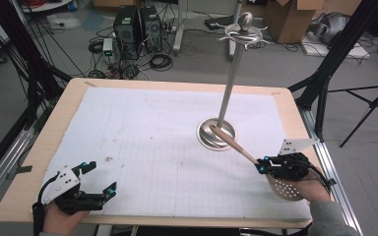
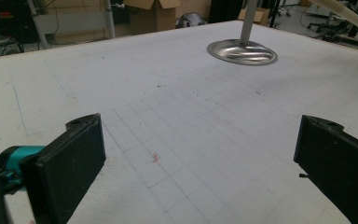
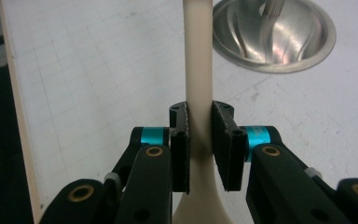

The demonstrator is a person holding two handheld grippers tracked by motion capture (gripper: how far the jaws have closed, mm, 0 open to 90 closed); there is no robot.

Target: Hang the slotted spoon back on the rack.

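In the high view we see our right gripper (image 1: 268, 164) at the right edge of the white gridded mat (image 1: 152, 147), its jaws pinched on the handle of a cream slotted spatula (image 1: 246, 155). The perforated head hangs below and behind the gripper, toward the person's sleeve, while the handle slants up and away, its far tip lying over the rim of the round steel base (image 1: 216, 133) of the utensil stand (image 1: 229, 81); we cannot tell whether the tip touches that base. In the right gripper view the two black pads (image 3: 182, 144) press against both sides of the handle (image 3: 198, 56), just above where it widens into the head, and the steel base (image 3: 275, 37) sits beyond it at the upper right. The stand's thin pole rises upright from the base to a ring of curved hooks under a ball top. Our left gripper (image 1: 98, 181) rests low at the near left corner of the mat, well apart from the stand, its jaws spread wide with nothing between them. In the left gripper view those jaws frame bare mat (image 2: 191, 140), with the steel base (image 2: 242, 51) far ahead.
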